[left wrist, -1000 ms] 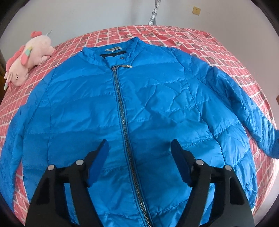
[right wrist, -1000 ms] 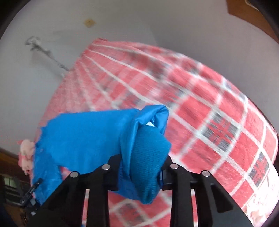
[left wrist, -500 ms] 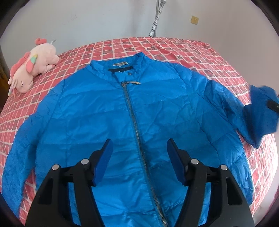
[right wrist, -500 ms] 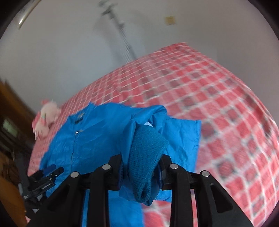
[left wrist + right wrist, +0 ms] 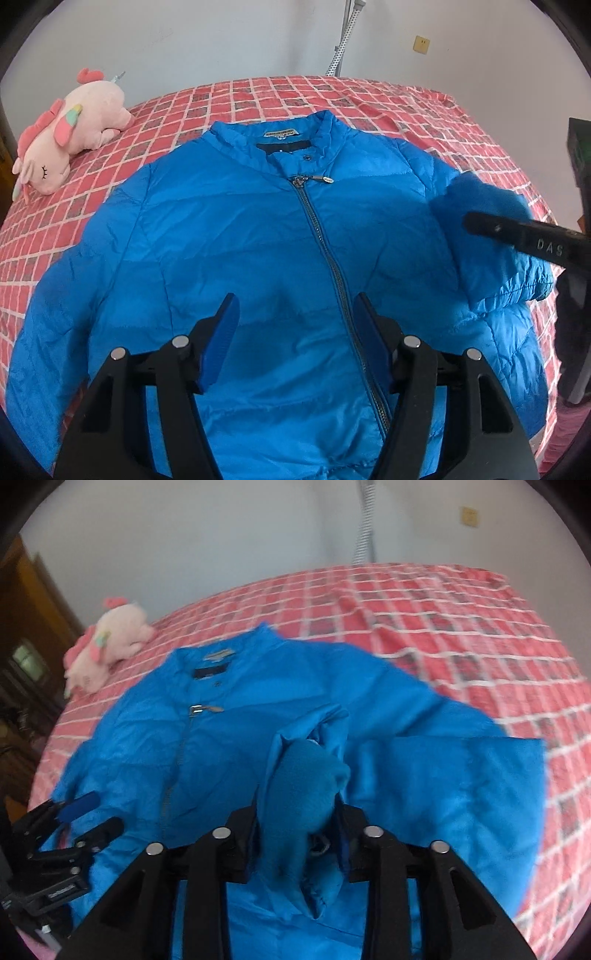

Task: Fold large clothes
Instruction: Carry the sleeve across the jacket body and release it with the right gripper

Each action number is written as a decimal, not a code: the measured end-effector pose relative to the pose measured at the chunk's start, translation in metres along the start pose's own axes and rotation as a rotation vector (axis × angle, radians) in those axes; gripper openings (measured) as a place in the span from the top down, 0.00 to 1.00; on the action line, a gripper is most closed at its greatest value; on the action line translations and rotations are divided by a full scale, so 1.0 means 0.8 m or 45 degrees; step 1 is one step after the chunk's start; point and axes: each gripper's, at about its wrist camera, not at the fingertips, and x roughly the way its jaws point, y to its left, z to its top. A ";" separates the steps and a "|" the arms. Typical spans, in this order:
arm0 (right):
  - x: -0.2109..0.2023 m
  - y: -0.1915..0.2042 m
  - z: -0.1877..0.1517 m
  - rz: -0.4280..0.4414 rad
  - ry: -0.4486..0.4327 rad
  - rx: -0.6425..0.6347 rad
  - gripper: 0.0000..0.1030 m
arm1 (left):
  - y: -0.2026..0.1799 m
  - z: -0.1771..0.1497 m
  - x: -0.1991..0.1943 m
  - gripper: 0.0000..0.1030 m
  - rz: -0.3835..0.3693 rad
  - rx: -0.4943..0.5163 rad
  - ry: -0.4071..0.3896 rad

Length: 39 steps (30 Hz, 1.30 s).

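Blue puffer jacket [image 5: 258, 266] lies zipped and face-up on the red checked bedspread [image 5: 424, 110]. The right gripper [image 5: 299, 812], clamped on the sleeve cuff [image 5: 306, 790], has carried it in over the jacket's chest since a second ago. The left gripper [image 5: 295, 332] hangs wide open, empty, above the jacket's hem, pink plush unicorn [image 5: 70, 133] beyond the shoulder.

L gripper [image 5: 295, 332] jaws spread wide, nothing held; R gripper [image 5: 301, 834] jaws clamped on sleeve cuff [image 5: 306, 794]
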 end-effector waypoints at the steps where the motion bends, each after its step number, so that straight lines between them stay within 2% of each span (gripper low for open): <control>1: -0.002 0.003 -0.001 0.057 0.001 -0.005 0.56 | 0.001 0.001 0.001 0.37 -0.019 -0.007 0.003; 3: -0.011 0.007 -0.004 0.233 0.009 -0.005 0.55 | 0.003 0.004 0.000 0.32 -0.068 -0.027 0.001; 6: -0.032 0.005 -0.011 0.330 -0.013 -0.014 0.52 | -0.001 0.009 -0.003 0.28 -0.103 -0.035 -0.018; 8: -0.046 0.003 -0.015 0.306 -0.034 -0.029 0.52 | -0.007 0.012 -0.003 0.26 -0.138 -0.034 -0.023; 12: -0.072 -0.027 -0.027 0.174 -0.083 -0.001 0.52 | -0.029 0.015 0.003 0.22 -0.247 -0.018 -0.008; 15: -0.081 -0.052 -0.035 0.056 -0.109 0.047 0.52 | -0.049 0.020 0.024 0.18 -0.282 -0.003 0.046; 18: -0.078 -0.078 -0.041 0.048 -0.123 0.114 0.52 | -0.062 0.027 0.051 0.20 -0.290 -0.003 0.106; 19: -0.076 -0.084 -0.042 0.064 -0.127 0.128 0.52 | -0.067 0.031 0.061 0.21 -0.306 -0.008 0.123; 21: -0.070 -0.091 -0.045 0.103 -0.136 0.154 0.52 | -0.075 0.037 0.078 0.43 -0.321 -0.020 0.158; 22: -0.068 -0.093 -0.046 0.115 -0.138 0.156 0.52 | -0.076 0.039 0.082 0.48 -0.321 -0.031 0.163; 24: -0.065 -0.094 -0.047 0.141 -0.148 0.149 0.52 | -0.079 0.043 0.085 0.86 -0.365 -0.037 0.150; 26: -0.070 -0.095 -0.048 0.151 -0.170 0.148 0.52 | -0.075 0.046 0.082 0.95 -0.416 -0.061 0.127; 28: -0.083 -0.099 -0.049 0.165 -0.213 0.145 0.52 | -0.066 0.046 0.066 0.98 -0.416 -0.091 0.055; 30: -0.098 -0.106 -0.049 0.171 -0.260 0.151 0.52 | -0.051 0.045 0.040 0.98 -0.351 -0.092 -0.047; 33: -0.111 -0.114 -0.046 0.173 -0.297 0.164 0.52 | -0.013 0.042 0.010 0.98 -0.322 -0.159 -0.123; 35: -0.109 -0.116 -0.042 0.187 -0.285 0.169 0.52 | 0.015 0.041 -0.004 0.98 -0.301 -0.195 -0.152; 39: -0.088 -0.099 -0.032 0.208 -0.213 0.124 0.52 | 0.068 0.029 -0.024 0.98 -0.180 -0.239 -0.195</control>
